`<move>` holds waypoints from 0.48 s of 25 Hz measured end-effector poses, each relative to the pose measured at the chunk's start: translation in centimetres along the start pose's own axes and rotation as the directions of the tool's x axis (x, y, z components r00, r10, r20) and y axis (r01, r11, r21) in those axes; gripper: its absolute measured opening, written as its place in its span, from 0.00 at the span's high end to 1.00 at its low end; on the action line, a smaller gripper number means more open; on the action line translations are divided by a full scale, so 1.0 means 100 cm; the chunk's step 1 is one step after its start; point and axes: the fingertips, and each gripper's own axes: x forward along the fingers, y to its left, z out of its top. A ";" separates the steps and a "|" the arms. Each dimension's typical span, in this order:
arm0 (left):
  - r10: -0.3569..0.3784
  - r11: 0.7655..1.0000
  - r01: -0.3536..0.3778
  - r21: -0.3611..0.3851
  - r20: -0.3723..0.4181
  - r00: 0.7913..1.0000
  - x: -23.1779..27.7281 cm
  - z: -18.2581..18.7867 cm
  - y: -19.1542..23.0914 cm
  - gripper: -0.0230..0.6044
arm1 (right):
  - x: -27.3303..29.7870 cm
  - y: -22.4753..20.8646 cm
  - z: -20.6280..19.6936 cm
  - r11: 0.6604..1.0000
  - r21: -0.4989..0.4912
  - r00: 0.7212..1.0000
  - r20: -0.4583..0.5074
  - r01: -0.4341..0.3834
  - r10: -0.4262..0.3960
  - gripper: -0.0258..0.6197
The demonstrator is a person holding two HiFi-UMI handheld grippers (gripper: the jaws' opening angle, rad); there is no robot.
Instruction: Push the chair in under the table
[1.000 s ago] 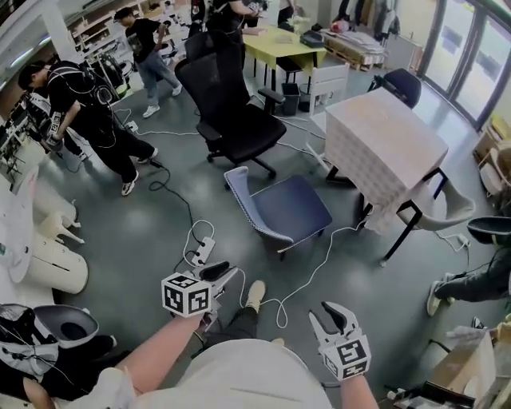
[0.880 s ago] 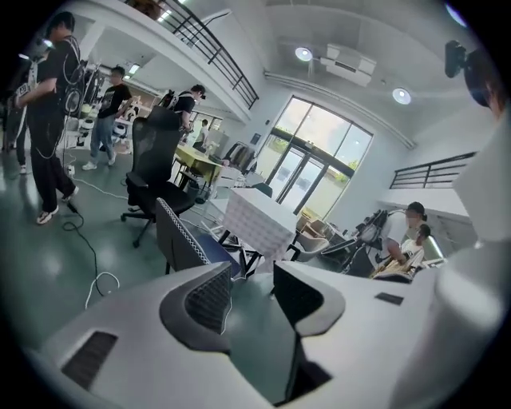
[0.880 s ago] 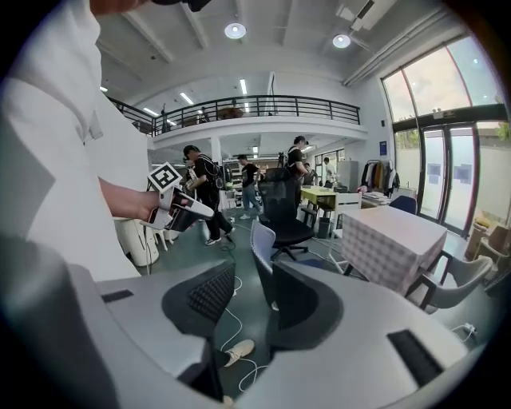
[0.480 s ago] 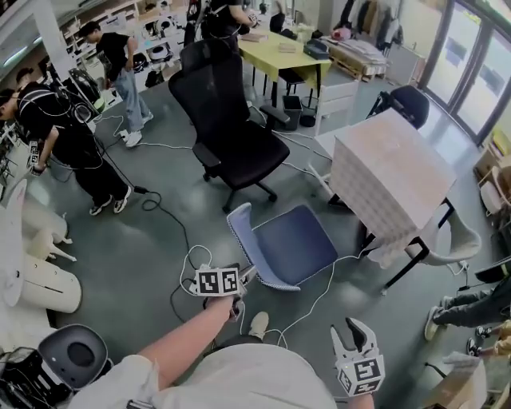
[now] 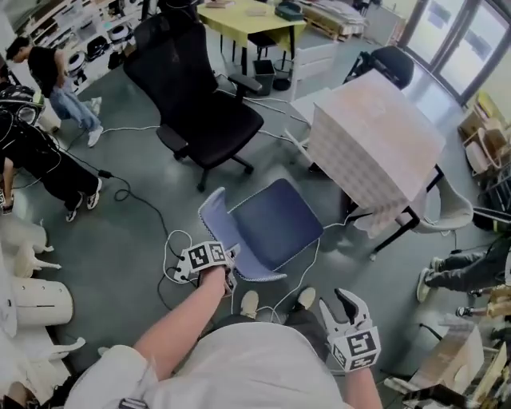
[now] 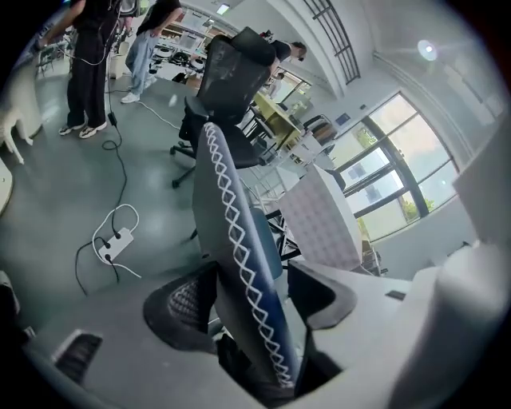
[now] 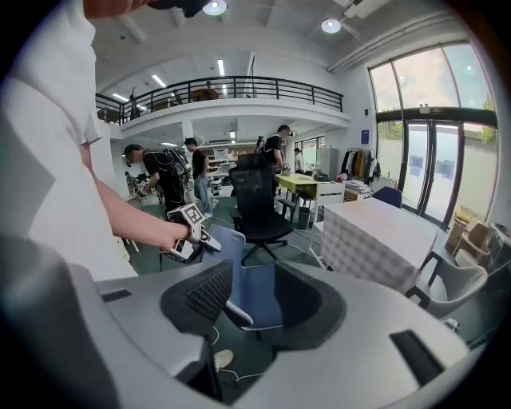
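**Left gripper straddling the blue chair's backrest, chair standing short of the table**

One blue chair (image 5: pixel 275 224) is standing near the middle of the head view. Its seat is facing the one cloth-covered table (image 5: pixel 375 136), which is at the chair's 2 o'clock, near but apart. The seat is not lying under the tabletop. One black office chair (image 5: pixel 204 112) is standing at the blue chair's 11 o'clock, and one yellow table (image 5: pixel 239 17) is at 12 o'clock by the frame's top edge. One power strip (image 6: pixel 116 244) is lying on the floor among looping cables.

There are two grippers. The left gripper (image 5: pixel 228 264) is reaching to the backrest from the chair's 8 o'clock, on a bare forearm stretching up from 6 o'clock. Its jaws are opening with the backrest's zigzag-stitched rim running between them. The right gripper (image 5: pixel 339 307) is hovering at the frame's 5 o'clock, well apart from the chair. Its jaws are spreading wide around nothing.

The seat is hiding the blue chair's legs. The frame's 9 o'clock edge is cutting off two people. The marker cube is covering the right hand.
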 end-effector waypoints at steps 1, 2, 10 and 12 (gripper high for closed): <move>0.018 1.000 -0.018 -0.008 -0.006 1.000 0.008 0.002 0.003 0.52 | 0.007 -0.006 0.002 1.000 -0.002 1.000 0.000 -0.011 0.011 0.71; 0.040 0.999 -0.040 -0.016 -0.016 0.999 0.015 0.002 0.005 0.52 | 0.011 -0.014 0.003 1.000 -0.001 1.000 -0.003 -0.020 0.020 0.71; 0.213 0.965 -0.217 -0.144 -0.042 0.976 0.037 0.005 0.018 0.76 | 0.029 -0.102 0.014 0.997 0.003 0.997 -0.029 -0.071 0.071 0.71; 0.243 0.951 -0.241 -0.195 -0.016 0.970 0.036 0.007 0.017 0.80 | 0.033 -0.127 0.020 0.996 0.001 0.995 -0.028 -0.094 0.094 0.71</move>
